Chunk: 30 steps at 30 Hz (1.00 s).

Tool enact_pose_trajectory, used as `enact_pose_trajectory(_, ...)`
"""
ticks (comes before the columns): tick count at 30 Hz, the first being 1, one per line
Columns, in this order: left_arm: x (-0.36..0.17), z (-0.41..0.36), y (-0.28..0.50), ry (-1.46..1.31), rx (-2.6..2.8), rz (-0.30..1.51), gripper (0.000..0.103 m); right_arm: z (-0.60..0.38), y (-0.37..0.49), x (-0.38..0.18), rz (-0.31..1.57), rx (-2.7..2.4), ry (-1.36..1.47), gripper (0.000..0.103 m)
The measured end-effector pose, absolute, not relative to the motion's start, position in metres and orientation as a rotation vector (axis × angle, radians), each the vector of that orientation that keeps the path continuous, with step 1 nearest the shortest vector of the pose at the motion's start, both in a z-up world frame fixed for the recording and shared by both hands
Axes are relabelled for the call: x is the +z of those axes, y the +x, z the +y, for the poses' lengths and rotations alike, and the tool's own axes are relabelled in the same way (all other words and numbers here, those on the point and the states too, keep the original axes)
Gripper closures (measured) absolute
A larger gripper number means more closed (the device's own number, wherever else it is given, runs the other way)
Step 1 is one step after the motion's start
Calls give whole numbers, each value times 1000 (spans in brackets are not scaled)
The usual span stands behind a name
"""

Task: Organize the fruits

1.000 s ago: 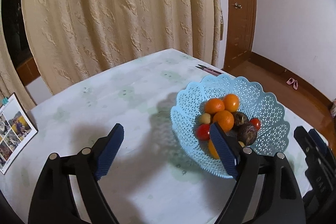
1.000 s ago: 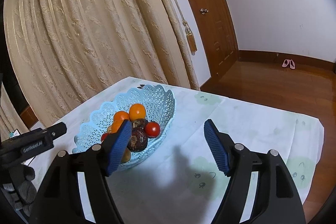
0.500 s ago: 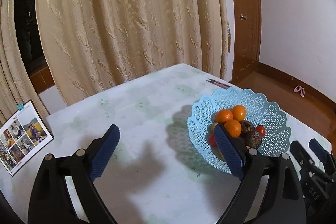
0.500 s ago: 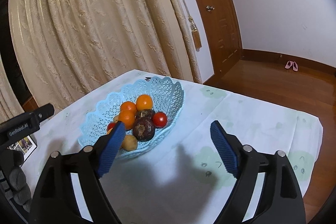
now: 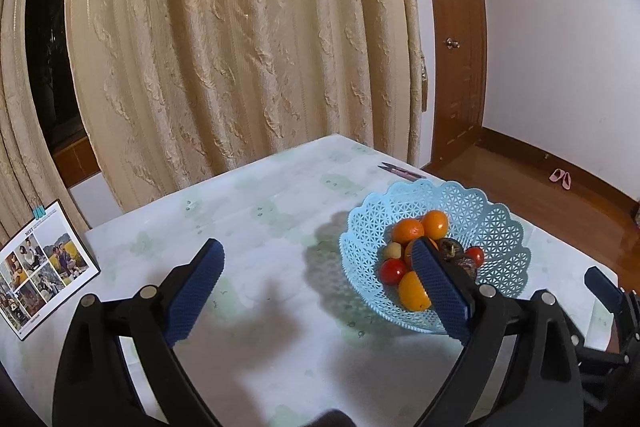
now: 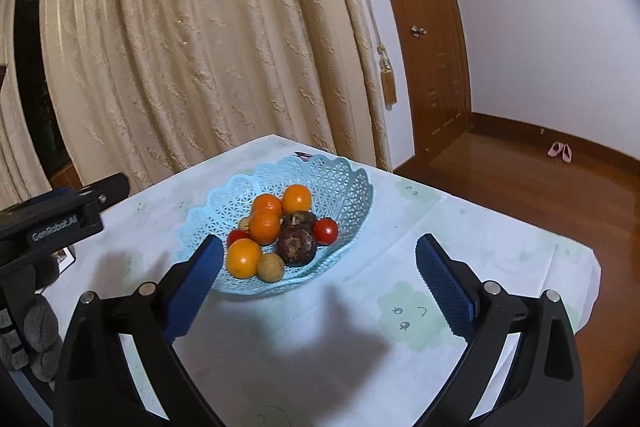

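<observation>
I find the blue basket (image 6: 344,183) on the table (image 6: 480,239), holding oranges (image 6: 297,198), tomatoes (image 6: 325,231) and dark fruits (image 6: 297,246). My left gripper (image 5: 316,267) and right gripper (image 6: 318,259) have just been opening; both stand wide, nothing between them

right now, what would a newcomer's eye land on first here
The pale blue lattice plastic basket in the middle of the table, heaped with bright round oranges, small red tomatoes and a dark brown mangosteen. Behind it hangs a long cream textured curtain; a framed photo collage stands at the table's left edge.
</observation>
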<state>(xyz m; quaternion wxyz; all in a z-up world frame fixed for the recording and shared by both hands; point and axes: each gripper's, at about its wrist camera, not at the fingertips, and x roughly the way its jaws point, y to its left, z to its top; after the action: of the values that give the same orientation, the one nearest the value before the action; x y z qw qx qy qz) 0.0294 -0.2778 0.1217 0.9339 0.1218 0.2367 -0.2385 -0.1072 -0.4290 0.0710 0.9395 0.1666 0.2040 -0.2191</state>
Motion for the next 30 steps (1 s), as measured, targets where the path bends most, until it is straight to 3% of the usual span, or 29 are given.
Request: enact_pose_trajectory(30,111,-289,20,316,-474,441,5,-409,-106,79,391,-464,158,3)
